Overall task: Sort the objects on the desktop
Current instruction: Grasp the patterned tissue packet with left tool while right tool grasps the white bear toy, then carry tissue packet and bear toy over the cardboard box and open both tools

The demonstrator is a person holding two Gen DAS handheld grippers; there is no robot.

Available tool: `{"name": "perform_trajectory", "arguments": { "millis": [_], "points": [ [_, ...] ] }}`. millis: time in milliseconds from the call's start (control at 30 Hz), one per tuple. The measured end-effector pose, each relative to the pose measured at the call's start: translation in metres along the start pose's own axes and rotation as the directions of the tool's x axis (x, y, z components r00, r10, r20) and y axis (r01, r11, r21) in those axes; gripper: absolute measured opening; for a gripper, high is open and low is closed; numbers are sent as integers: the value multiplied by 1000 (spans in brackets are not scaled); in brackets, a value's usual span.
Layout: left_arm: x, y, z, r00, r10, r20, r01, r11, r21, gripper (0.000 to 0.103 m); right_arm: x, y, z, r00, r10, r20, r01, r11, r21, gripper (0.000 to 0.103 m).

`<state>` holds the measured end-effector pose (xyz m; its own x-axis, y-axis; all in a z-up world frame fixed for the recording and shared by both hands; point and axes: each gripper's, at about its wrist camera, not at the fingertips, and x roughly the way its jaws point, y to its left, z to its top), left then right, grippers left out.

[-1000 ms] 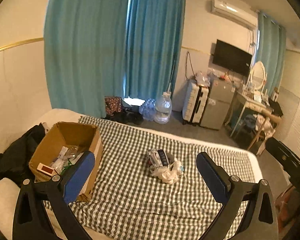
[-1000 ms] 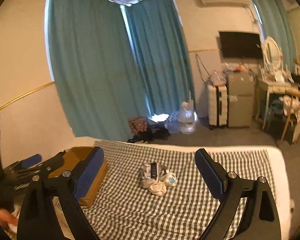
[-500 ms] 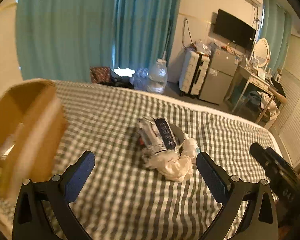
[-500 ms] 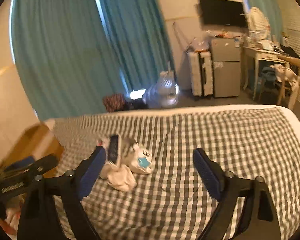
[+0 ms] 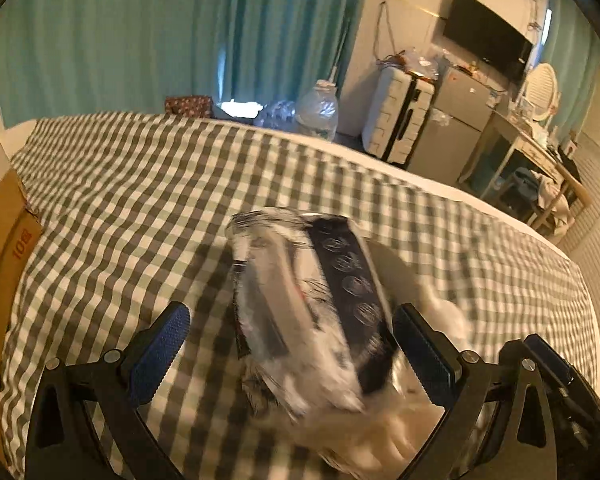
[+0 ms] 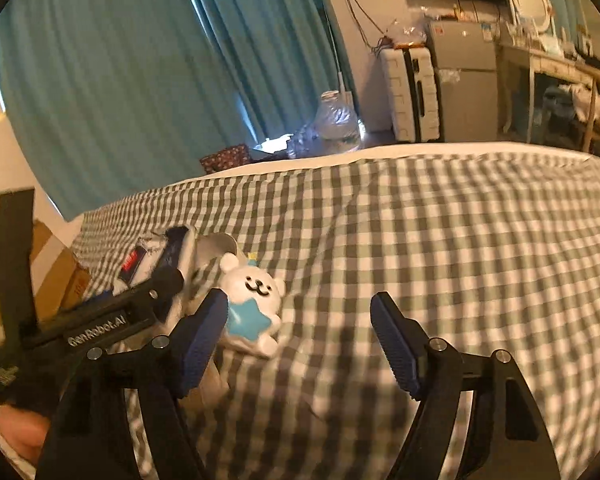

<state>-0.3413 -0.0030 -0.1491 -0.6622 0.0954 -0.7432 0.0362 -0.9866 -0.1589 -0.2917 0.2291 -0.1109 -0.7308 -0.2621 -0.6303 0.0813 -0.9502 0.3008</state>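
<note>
A pile of small objects lies on the checked bedspread (image 5: 140, 184): a clear packet (image 5: 268, 288), a dark card with round marks (image 5: 350, 276) and crumpled white stuff (image 5: 364, 436), blurred by motion. My left gripper (image 5: 296, 348) is open, its blue pads either side of the pile. In the right wrist view a white bear toy with a blue star (image 6: 254, 304) lies beside the packet (image 6: 148, 258). My right gripper (image 6: 300, 340) is open and empty, its left pad (image 6: 204, 340) close to the bear. The left gripper (image 6: 112, 316) shows there too.
A cardboard box (image 5: 0, 248) stands at the left edge of the bed, also in the right wrist view (image 6: 56, 280). Beyond the bed are teal curtains (image 5: 140, 32), a water jug (image 5: 318, 110), a white suitcase (image 5: 400, 120) and a desk (image 5: 540, 160).
Both grippers have moved down and forward to the pile, which now looks much larger. The left gripper's pads now flank the pile. The box has slid to the left edge.
</note>
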Motion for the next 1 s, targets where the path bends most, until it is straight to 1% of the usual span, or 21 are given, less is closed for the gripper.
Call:
{"name": "perform_trajectory", "arguments": {
  "millis": [33,200,233,267,300,333,367,400,467,500,567,633,767,833,933,1000],
  "points": [
    [5,4,0,1000,-2,-12,2,1000,-14,103,5,1,1,1000,9,-2,-9,1000,4,74],
    [20,19,0,996,-68,-62,63,995,-81,103,30,6,1,998,58,-36,-57,998,20,74],
    [21,20,0,995,-81,-61,75,993,-91,103,34,9,1,996,66,-52,-65,998,25,74],
    [23,20,-1,993,-94,-66,87,992,-91,101,41,10,-2,994,70,-88,-68,997,26,74],
    [23,20,-1,992,-109,-68,103,991,-83,87,47,12,-4,991,72,-113,-69,997,26,74],
    [22,19,-1,988,-135,-70,130,989,-73,76,50,13,-7,989,71,-133,-69,997,21,70],
    [21,19,-1,986,-151,-74,146,987,-67,62,49,14,-10,988,83,-132,-82,997,12,64],
    [19,18,-1,984,-162,-76,158,986,-55,49,49,14,-10,984,113,-136,-113,994,14,51],
    [10,14,-1,979,-189,-78,187,982,-30,39,45,17,-9,981,114,-154,-115,993,2,51],
    [4,13,-1,980,-185,-71,184,983,-21,39,42,18,-10,982,108,-155,-111,994,-10,51],
    [-12,12,0,981,-191,-47,191,982,-2,39,29,22,-13,987,65,-146,-72,996,-44,50],
    [-26,12,1,982,-186,-34,187,982,13,39,14,24,-18,989,42,-139,-50,997,-55,50],
    [-57,19,4,984,-176,-29,176,984,-15,39,-10,32,-23,989,-5,-149,-11,994,-108,50],
    [-75,21,4,985,-173,-15,173,985,-27,39,-26,39,-24,990,4,-138,-20,993,-114,50],
    [-102,21,-2,988,-152,-3,152,988,-7,39,-54,53,-22,992,25,-120,-41,990,-132,50],
    [-121,24,-8,992,-128,2,128,992,1,39,-74,71,-20,994,44,-97,-59,985,-160,50]
  ]
}}
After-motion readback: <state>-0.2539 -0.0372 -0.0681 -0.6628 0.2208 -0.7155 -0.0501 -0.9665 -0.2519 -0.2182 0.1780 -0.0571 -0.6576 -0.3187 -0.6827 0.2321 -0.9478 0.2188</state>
